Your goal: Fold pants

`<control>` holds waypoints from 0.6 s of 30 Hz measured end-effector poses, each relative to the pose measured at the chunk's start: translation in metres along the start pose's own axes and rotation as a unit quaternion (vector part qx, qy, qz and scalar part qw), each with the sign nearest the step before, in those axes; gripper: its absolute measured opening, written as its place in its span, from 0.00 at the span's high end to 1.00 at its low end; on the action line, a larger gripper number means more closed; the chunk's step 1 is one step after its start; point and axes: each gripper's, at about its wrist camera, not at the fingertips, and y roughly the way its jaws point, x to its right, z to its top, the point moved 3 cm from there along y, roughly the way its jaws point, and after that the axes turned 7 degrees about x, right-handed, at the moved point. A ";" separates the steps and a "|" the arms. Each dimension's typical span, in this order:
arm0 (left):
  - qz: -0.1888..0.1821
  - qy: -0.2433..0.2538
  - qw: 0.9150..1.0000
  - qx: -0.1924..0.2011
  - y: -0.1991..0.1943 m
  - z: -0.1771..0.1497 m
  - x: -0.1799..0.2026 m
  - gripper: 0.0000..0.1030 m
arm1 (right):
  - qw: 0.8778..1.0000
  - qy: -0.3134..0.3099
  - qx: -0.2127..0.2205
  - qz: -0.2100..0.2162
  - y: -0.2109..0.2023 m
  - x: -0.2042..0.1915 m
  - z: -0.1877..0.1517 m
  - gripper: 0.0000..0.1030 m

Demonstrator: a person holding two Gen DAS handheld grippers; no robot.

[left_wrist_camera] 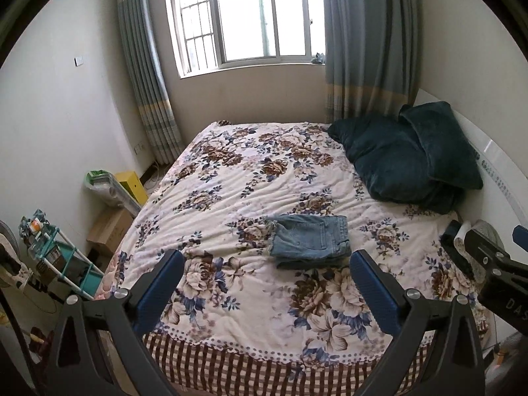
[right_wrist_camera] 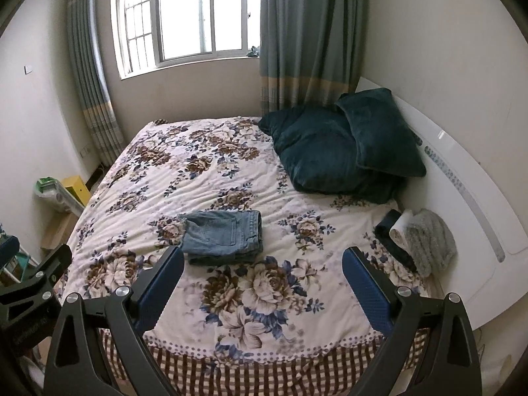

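Bed (left_wrist_camera: 231, 178): most of both views is filled by it; a floral blanket is spread over it, and a brown checked border is seen at the near edge.
Headboard (right_wrist_camera: 462, 178): a white panel is set along the right side of the bed.
Curtains (left_wrist_camera: 366, 49): grey-blue drapes with a pale band are hung on both sides of the window (left_wrist_camera: 244, 16).
Pillows (right_wrist_camera: 343, 145): two dark teal cushions are piled against the headboard, the right one overlapping the other.
Pants (left_wrist_camera: 310, 241): a pair of denim pants is laid folded into a compact rectangle on the blanket, near the middle of the bed, back pocket upward; nothing is touching it.
Rolled clothes (right_wrist_camera: 419, 237): grey, white and dark items are placed side by side near the headboard, well apart from the pants.
Left gripper (left_wrist_camera: 267, 264): it is held above the near edge of the bed; its blue-padded fingers are spread wide, with nothing between them.
Right gripper (right_wrist_camera: 264, 260): it is held likewise, beside the left one; its fingers are spread apart and nothing is gripped.
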 end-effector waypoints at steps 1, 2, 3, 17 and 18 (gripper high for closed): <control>0.000 -0.001 1.000 0.000 0.000 0.001 0.000 0.00 | 1.000 -0.002 0.001 -0.001 -0.001 0.000 0.001 0.04; 0.000 -0.002 1.000 0.000 0.001 0.001 -0.001 0.00 | 1.000 -0.003 0.000 0.000 -0.001 0.000 0.001 0.04; 0.002 -0.002 1.000 0.000 0.002 0.002 -0.002 0.00 | 1.000 -0.002 0.000 0.000 -0.001 0.000 0.001 0.04; 0.008 -0.003 1.000 0.010 0.003 0.006 -0.009 0.00 | 1.000 -0.002 -0.001 -0.001 0.001 0.000 -0.001 0.04; 0.008 -0.003 1.000 0.011 0.003 0.006 -0.010 0.00 | 1.000 -0.001 -0.002 0.000 0.002 0.000 -0.001 0.04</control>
